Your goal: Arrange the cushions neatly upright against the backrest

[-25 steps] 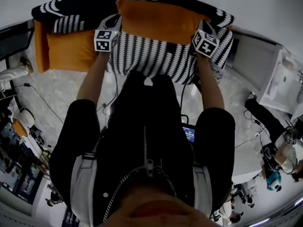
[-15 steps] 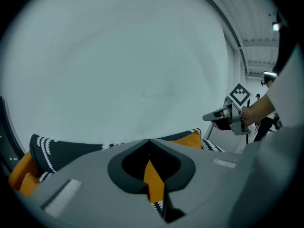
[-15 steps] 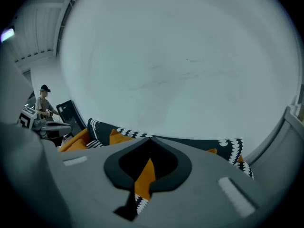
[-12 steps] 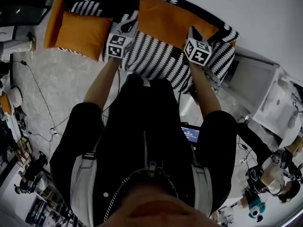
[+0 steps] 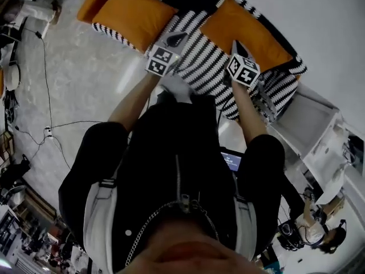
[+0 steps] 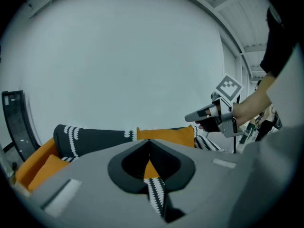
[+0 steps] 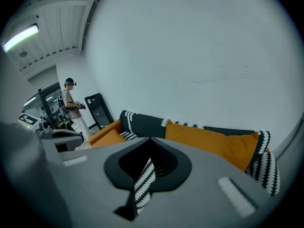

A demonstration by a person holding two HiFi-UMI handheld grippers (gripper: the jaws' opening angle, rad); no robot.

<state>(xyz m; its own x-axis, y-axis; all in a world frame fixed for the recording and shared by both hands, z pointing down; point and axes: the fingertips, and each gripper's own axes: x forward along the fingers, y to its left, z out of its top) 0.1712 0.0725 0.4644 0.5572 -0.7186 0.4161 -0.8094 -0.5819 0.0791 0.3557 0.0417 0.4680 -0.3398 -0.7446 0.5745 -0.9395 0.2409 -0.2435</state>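
Note:
A black-and-white striped fabric piece (image 5: 202,67), cushion or cover I cannot tell, spans between my two grippers in front of the sofa. My left gripper (image 5: 173,40) is shut on its left edge; a striped strip (image 6: 155,194) shows pinched behind the closed tips (image 6: 149,144). My right gripper (image 5: 236,46) is shut on the right edge, with striped cloth (image 7: 142,184) caught behind its tips (image 7: 151,141). One orange cushion (image 5: 246,34) leans on the black patterned backrest (image 6: 95,139). A second orange cushion (image 5: 132,16) lies at the sofa's left end.
In the right gripper view a person (image 7: 71,106) stands far left beside a dark cabinet (image 7: 97,109). Cables (image 5: 51,124) trail over the pale floor on the left. A white unit (image 5: 319,136) stands to the right of the sofa. A blank wall rises behind the sofa.
Both grippers have travelled sideways and upward with the striped fabric in them. The head view has swung, so the sofa now runs diagonally across the top.

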